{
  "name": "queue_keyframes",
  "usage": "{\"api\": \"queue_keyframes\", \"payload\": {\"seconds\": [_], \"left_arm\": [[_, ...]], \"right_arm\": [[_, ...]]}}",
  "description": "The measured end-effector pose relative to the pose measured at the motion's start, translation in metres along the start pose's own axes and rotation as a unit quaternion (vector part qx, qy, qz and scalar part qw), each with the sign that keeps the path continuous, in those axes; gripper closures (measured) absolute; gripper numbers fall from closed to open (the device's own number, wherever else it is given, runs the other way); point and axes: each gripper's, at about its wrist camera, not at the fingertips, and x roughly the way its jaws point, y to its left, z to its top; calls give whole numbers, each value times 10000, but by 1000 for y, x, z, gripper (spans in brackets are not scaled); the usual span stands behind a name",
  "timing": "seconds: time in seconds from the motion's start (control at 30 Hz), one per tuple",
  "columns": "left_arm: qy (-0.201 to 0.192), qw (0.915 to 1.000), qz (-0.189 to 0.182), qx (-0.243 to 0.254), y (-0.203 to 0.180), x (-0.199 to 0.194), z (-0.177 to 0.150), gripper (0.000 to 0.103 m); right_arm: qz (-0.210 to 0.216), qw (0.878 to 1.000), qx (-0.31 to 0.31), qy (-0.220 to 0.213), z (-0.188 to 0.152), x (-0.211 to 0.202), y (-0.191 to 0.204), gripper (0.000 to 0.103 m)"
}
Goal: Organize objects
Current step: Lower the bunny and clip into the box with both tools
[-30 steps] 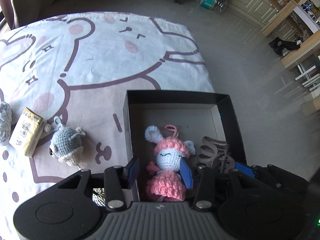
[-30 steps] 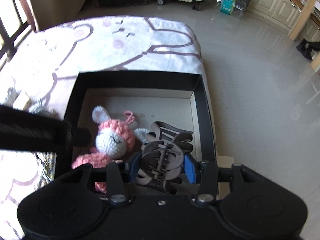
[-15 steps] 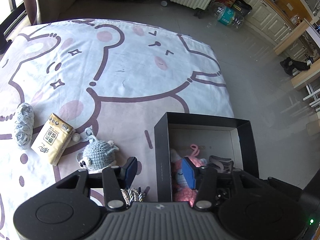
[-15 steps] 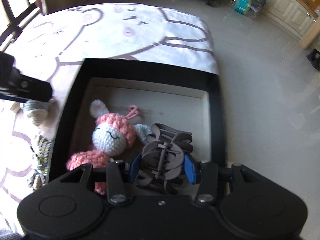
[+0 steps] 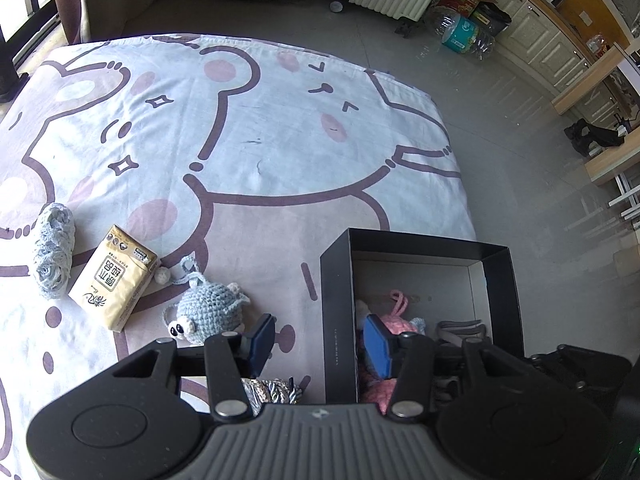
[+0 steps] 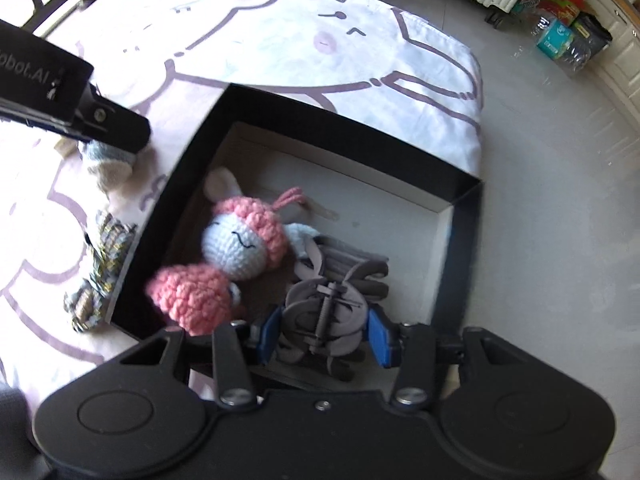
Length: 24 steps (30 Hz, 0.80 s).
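A black open box [image 5: 336, 320] sits at the right edge of the cartoon-print sheet. Inside it lies a pink crochet bunny doll [image 6: 236, 240], partly hidden behind the box wall [image 5: 396, 322] in the left wrist view. My right gripper [image 6: 324, 334] is shut on a grey hair claw [image 6: 332, 292], low inside the box [image 6: 460, 248] near its front wall. I cannot tell whether the claw touches the floor. My left gripper [image 5: 320, 340] is open and empty over the box's left wall; its body [image 6: 72, 96] shows in the right wrist view.
On the sheet left of the box lie a grey-blue crochet toy [image 5: 212, 312], a yellow tissue pack [image 5: 114, 276], a blue crocheted roll [image 5: 54, 248] and a patterned hair tie [image 6: 100, 272]. The mattress edge drops to a grey tiled floor [image 5: 520, 120] on the right.
My left gripper has let go of the bunny doll and moved left, out of the box to above its left wall. My right gripper has rolled while keeping hold of the hair claw.
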Motion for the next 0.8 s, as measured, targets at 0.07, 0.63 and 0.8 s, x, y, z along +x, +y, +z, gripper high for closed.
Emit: {"api": "queue_keyframes", "payload": {"seconds": [0.07, 0.63, 0.8], "left_arm": [[21, 10000, 5, 11, 0, 1, 0, 53], [114, 9999, 21, 11, 2, 7, 0, 53], [124, 9999, 13, -1, 4, 8, 1, 53]], "right_arm": [[-48, 9999, -34, 112, 1, -3, -4, 56], [-35, 9942, 566, 911, 19, 26, -4, 55], [-551, 9906, 307, 1217, 22, 31, -7, 55]]}}
